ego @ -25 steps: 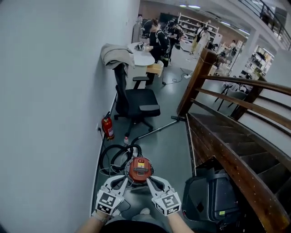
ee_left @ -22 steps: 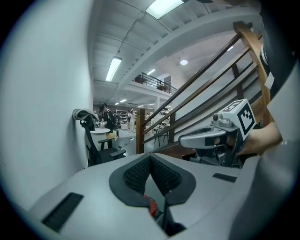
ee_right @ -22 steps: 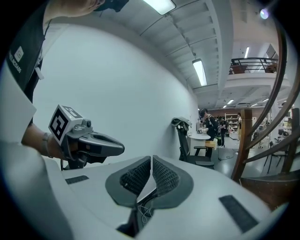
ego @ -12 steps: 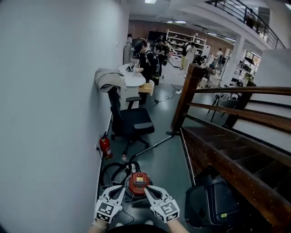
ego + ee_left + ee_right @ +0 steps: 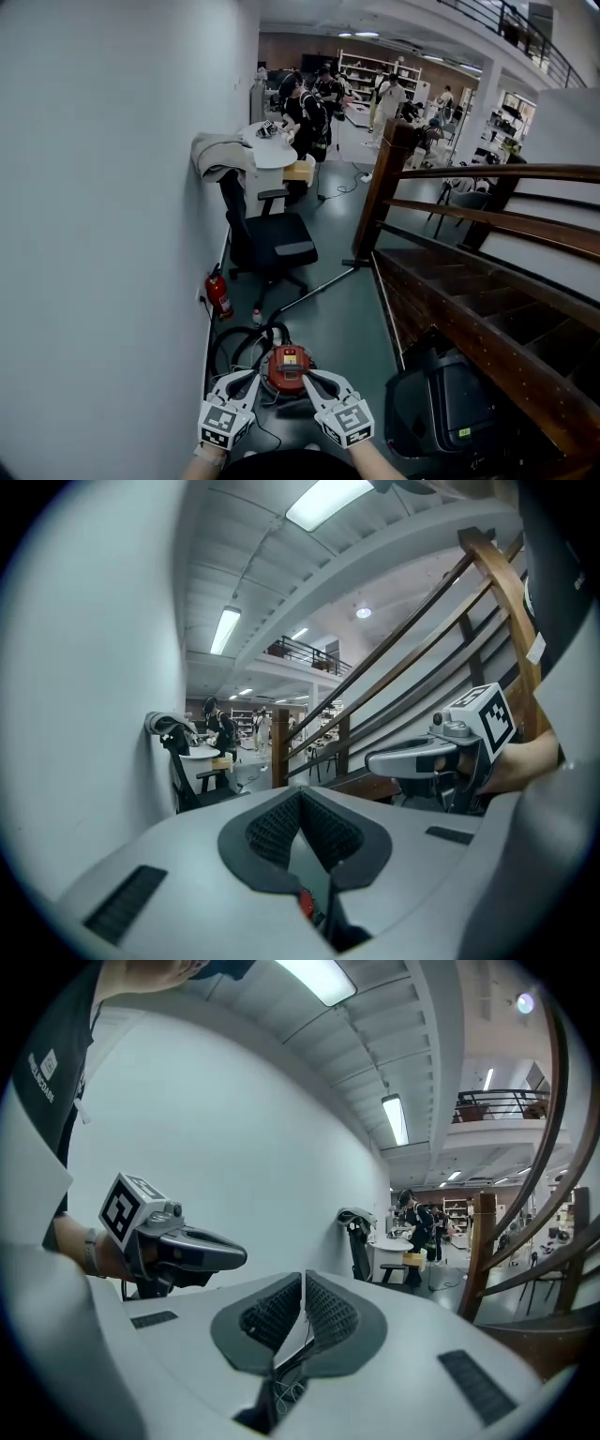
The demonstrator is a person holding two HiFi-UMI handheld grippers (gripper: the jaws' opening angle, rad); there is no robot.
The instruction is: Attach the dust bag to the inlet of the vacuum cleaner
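Pale grey wall [image 5: 112, 234] fills the left of the head view. Brown wooden stair railing [image 5: 487, 281] runs down the right. Black office chair [image 5: 267, 239] at centre, against the wall. Dark boxy case [image 5: 436, 403], lower right. Red round-bodied vacuum cleaner [image 5: 288, 367] on the floor, bottom centre, black hose [image 5: 234, 342] coiled at its left. Left gripper [image 5: 251, 377] and right gripper [image 5: 312, 378] flank it, both clenched, nothing between the pads. Small red fire extinguisher [image 5: 218, 292] by the wall.
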